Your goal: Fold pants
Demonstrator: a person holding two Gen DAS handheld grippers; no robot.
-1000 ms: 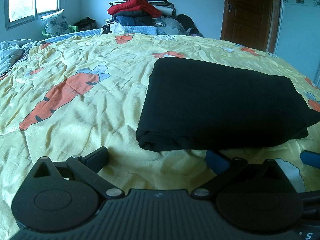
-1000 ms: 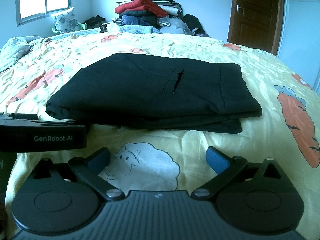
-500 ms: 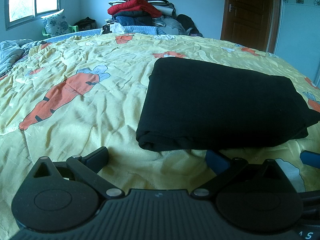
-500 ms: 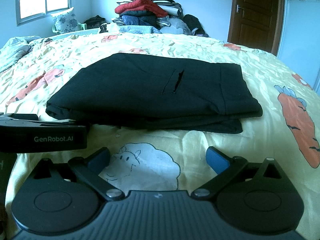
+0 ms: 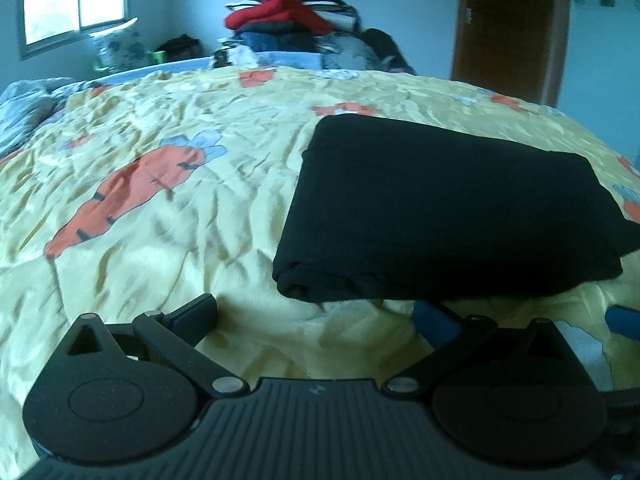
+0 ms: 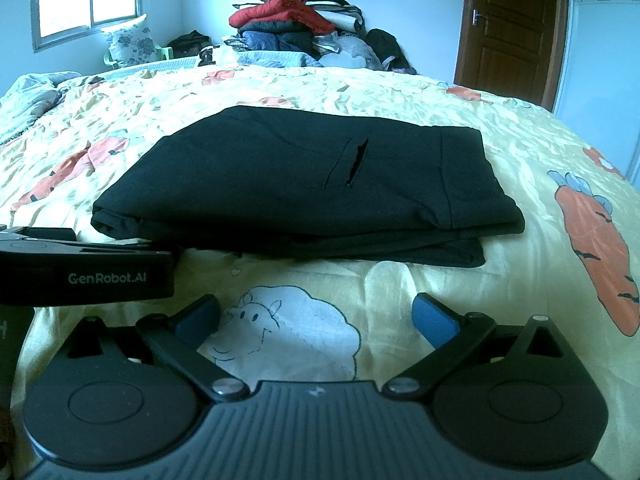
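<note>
Spread across the carrot-print bedspread (image 6: 400, 92), black pants (image 6: 296, 184) lying folded into a flat, seemingly finished stack, hence left gripper (image 5: 316, 312) and right gripper (image 6: 316, 312) low just beside it, jaws wide, holding nothing.

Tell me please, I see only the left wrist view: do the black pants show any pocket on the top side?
Observer: Yes. In the right wrist view the folded black pants show a slit pocket opening on the top layer.
Operator: Is the right gripper holding the cloth?
Observer: No. The right gripper is open, its fingers apart over a white sheep print on the bedcover, short of the pants.
Operator: Where is my left gripper from there?
Observer: The left gripper appears at the left edge of the right wrist view, beside the near left corner of the pants; its side reads GenRobot.AI.
</note>
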